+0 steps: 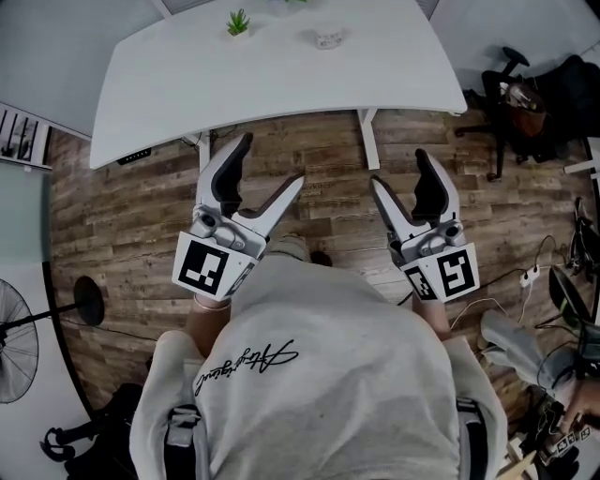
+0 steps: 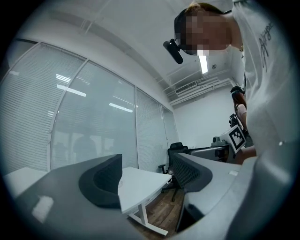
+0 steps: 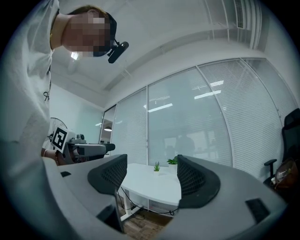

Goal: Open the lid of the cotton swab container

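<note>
The cotton swab container (image 1: 328,37) is a small pale tub with its lid on, standing near the far edge of the white table (image 1: 272,84). I am back from the table, and both grippers hang over the wooden floor in front of the person's chest. My left gripper (image 1: 272,161) (image 2: 145,174) is open with nothing between its jaws. My right gripper (image 1: 398,169) (image 3: 152,180) is open as well and holds nothing. In the right gripper view the table (image 3: 154,183) lies ahead between the jaws, but I cannot make out the container there.
A small green plant (image 1: 238,23) (image 3: 156,166) stands on the table left of the container. A black office chair (image 1: 511,94) with bags is at the right, a fan (image 1: 14,342) and a round stand base (image 1: 89,300) at the left, and cables lie at the right.
</note>
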Demonstrator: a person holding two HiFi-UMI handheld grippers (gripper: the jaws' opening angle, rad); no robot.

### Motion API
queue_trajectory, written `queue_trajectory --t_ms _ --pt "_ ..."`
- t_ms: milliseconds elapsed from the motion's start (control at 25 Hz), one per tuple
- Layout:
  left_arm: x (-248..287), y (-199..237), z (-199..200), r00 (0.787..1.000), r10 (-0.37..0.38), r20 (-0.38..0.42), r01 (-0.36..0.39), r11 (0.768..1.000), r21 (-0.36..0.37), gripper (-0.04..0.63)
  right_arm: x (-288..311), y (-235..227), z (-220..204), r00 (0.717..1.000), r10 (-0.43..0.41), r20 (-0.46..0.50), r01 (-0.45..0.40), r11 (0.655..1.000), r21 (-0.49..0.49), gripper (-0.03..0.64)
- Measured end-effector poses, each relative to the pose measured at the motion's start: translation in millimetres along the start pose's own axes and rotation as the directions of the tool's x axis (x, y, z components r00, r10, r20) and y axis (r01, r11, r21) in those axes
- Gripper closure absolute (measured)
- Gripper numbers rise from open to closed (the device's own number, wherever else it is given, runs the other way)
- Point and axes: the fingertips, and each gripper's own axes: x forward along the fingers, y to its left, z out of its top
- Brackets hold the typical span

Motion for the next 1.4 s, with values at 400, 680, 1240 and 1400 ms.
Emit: queue_trajectory --t_ms 400,680,1240,1400 --pt "13 14 -21 0.999 0.009 -0.035 -0.01 1.0 -0.024 0.268 13 -12 -12 1.0 0.005 -0.013 -0.005 1.0 0.008 0.302" --pt "46 37 -26 1.0 -0.023 -0.005 0.023 1.0 -0.011 0.268 40 -35 -12 1.0 -0.013 0.001 0.013 1.0 -0.02 0.302" --pt "125 123 -37 0.999 -0.053 0.011 0.053 0.999 -0.007 0.268 137 -88 -14 0.999 -0.032 -0.003 0.032 0.999 -0.043 0.304" --pt "144 146 -43 0.998 -0.067 -0.001 0.067 0.998 0.004 0.268 164 -103 -14 0.999 -0.039 0.001 0.039 0.998 -0.04 0.305"
